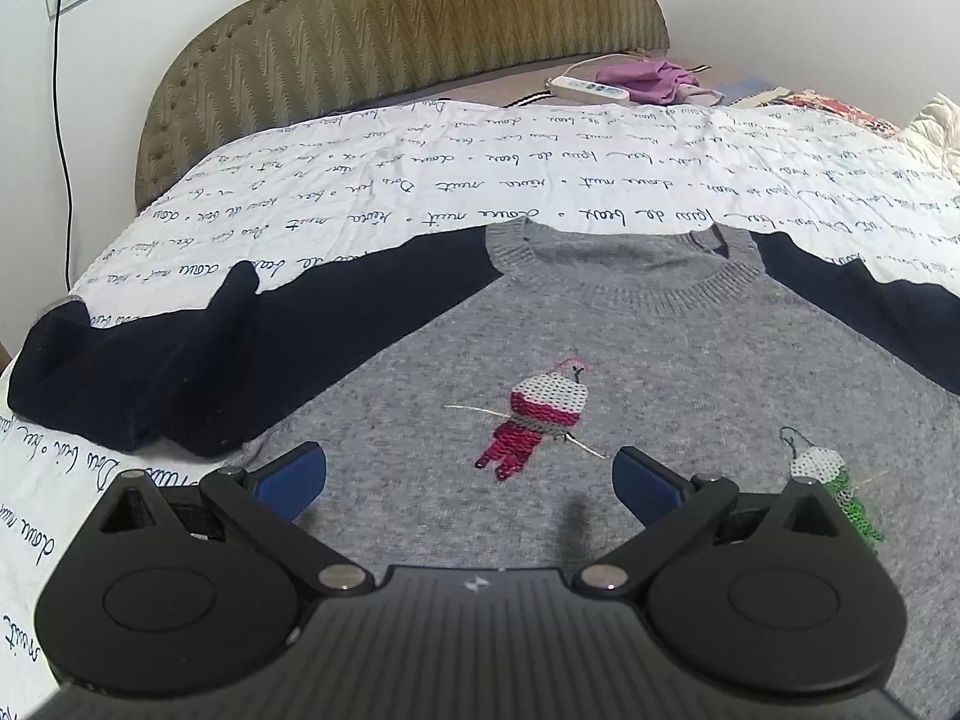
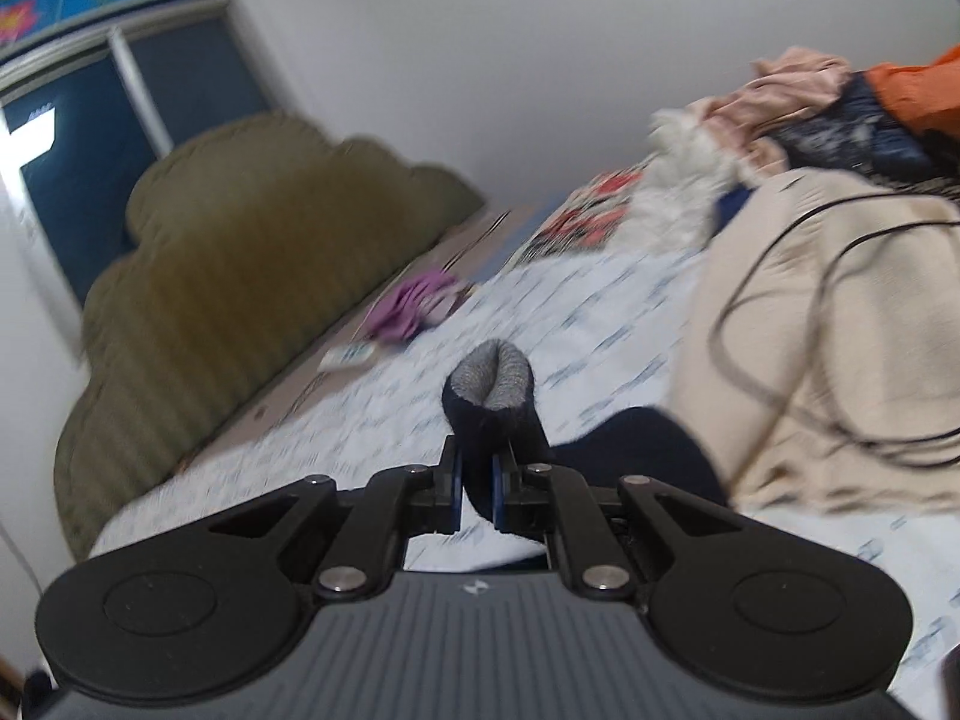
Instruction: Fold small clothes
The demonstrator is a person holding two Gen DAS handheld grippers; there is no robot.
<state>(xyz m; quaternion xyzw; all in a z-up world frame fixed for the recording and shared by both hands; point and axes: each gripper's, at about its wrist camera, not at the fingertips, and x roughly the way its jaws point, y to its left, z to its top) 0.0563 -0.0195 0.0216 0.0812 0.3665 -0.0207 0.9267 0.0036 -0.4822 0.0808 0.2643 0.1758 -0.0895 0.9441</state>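
The blue pads (image 2: pixel 497 489) of the right gripper (image 2: pixel 477 492) are being pressed together on the navy sleeve (image 2: pixel 492 420) of a small sweater, with its grey cuff (image 2: pixel 498 375) standing up just beyond the fingertips. The sleeve is being held off the bed, and more navy cloth is trailing down to the right of the jaws onto the white script-printed sheet (image 2: pixel 600 324). The whole right wrist view is smeared by motion blur.

The left gripper (image 1: pixel 469 480) is being held with its blue pads (image 1: pixel 294 477) spread wide apart and nothing between them, hovering above the grey body of the sweater (image 1: pixel 660 360). The sweater is lying flat and face up on the sheet, its ribbed collar (image 1: pixel 624 267) toward the headboard (image 1: pixel 408 24). A red and white stitched figure (image 1: pixel 540 414) is sitting mid-chest, and a green and white one (image 1: pixel 834 480) is lying just beside the right finger. The other navy sleeve (image 1: pixel 150 360) is lying bunched to the left of the body.

Further out, a purple garment (image 1: pixel 648 81) and a white power strip (image 1: pixel 591 88) are lying near the headboard. In the right wrist view, a cream knit (image 2: pixel 828 330) crossed by a black cable (image 2: pixel 780 324) is lying near a heap of clothes (image 2: pixel 810 102).
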